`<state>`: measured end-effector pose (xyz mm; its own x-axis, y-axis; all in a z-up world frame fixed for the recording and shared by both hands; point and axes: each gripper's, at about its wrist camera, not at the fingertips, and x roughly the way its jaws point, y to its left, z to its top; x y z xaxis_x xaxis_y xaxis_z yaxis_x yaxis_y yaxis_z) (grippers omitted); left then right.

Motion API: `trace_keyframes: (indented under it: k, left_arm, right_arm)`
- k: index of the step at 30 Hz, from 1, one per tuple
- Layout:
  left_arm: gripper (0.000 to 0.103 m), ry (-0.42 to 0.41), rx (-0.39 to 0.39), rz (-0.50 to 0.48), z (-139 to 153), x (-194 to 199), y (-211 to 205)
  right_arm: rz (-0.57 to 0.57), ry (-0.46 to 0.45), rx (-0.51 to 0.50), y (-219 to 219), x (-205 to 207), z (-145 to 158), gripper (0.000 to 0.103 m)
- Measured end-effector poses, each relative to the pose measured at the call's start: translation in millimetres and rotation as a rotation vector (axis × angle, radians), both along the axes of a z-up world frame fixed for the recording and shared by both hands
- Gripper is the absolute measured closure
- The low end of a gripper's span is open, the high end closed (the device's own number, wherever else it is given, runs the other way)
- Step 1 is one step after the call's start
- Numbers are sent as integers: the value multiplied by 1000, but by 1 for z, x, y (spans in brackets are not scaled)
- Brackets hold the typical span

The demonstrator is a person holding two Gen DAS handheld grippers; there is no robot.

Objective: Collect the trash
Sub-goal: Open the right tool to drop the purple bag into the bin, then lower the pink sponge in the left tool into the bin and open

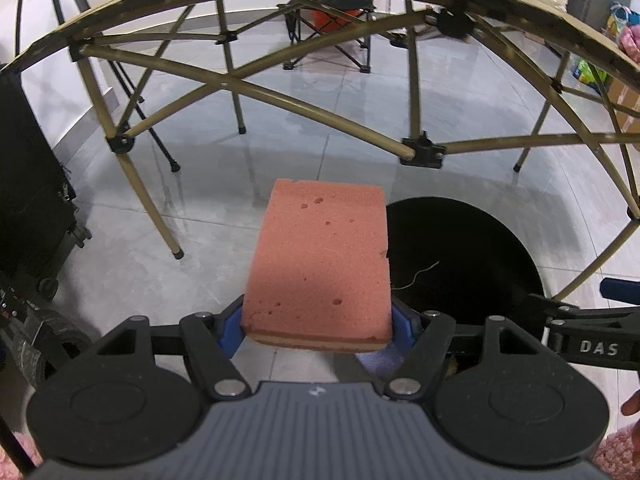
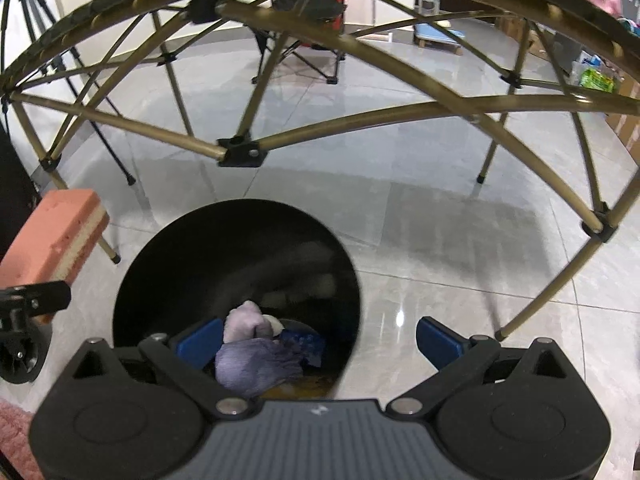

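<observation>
My left gripper [image 1: 318,320] is shut on a pink sponge [image 1: 320,256] with a tan underside, held level above the floor just left of the black trash bin [image 1: 472,248]. In the right wrist view the same sponge [image 2: 56,232] shows at the left edge. My right gripper [image 2: 320,344] stands open over the near rim of the bin [image 2: 168,264], with nothing between its blue pads. Inside the bin lie a crumpled lavender cloth [image 2: 256,364], a pale wad [image 2: 244,320] and a dark blue piece [image 2: 304,344].
A folding table's tan tube frame [image 1: 304,100] arches over the grey tiled floor beyond the bin. A black case [image 1: 28,184] stands at the left. A folding chair [image 1: 332,28] sits further back. Bags and boxes [image 1: 616,64] line the right wall.
</observation>
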<state>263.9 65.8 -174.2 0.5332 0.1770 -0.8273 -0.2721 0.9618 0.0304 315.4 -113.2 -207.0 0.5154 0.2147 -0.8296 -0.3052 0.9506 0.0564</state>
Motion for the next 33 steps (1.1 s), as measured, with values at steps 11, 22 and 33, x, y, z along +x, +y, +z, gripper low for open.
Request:
trace_keyframes:
  k: [11, 22, 33]
  left_arm:
    - [33, 32, 18, -73, -10, 22, -45]
    - [33, 92, 38, -116, -29, 45, -83]
    - [31, 124, 66, -102, -42, 62, -102]
  right_arm:
    - [-118, -2, 28, -60, -4, 2, 0]
    - [-206, 4, 39, -110, -10, -4, 0]
    - [-279, 20, 33, -141, -13, -15, 0]
